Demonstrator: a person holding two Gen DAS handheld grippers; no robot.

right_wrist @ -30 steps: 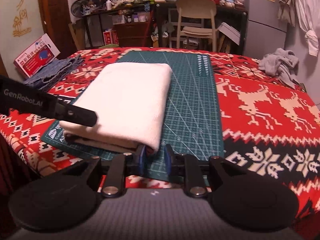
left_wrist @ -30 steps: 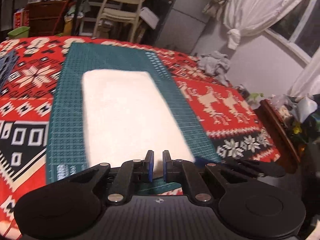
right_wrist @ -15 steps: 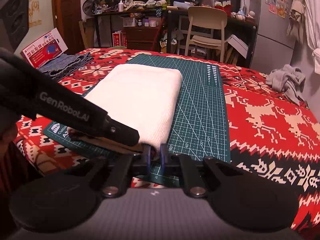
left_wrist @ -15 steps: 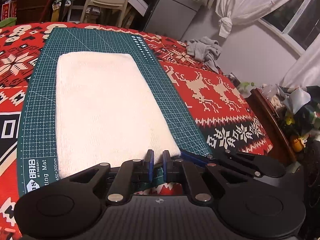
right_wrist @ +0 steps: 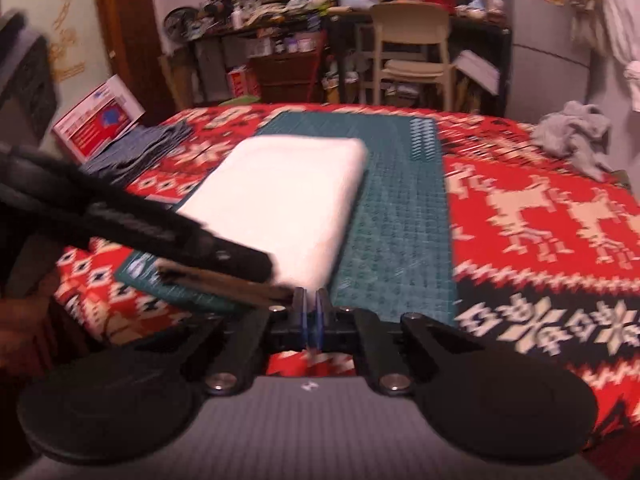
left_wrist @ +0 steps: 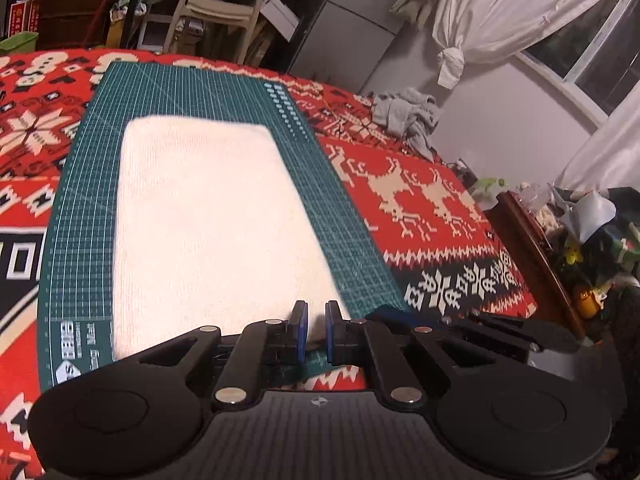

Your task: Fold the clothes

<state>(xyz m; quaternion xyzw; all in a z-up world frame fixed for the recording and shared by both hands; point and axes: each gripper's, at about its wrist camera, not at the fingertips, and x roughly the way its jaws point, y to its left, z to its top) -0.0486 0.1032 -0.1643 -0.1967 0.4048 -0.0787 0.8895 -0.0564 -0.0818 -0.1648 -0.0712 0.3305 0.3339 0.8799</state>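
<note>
The folded white cloth [left_wrist: 216, 224], soft, light and floppy, lies on the cutting mat [left_wrist: 84, 200] directly ahead of each hand-held gripper, both clamped on its near edge, the best hold.

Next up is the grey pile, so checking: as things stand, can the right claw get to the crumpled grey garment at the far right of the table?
Probably yes: only bare red cloth lies between the right claw and the grey garment, though its shut jaws appear to pinch the white towel.

Both the left gripper [left_wrist: 312, 330] and right gripper [right_wrist: 311, 318] have their fingers nearly closed, angled downward.
</note>
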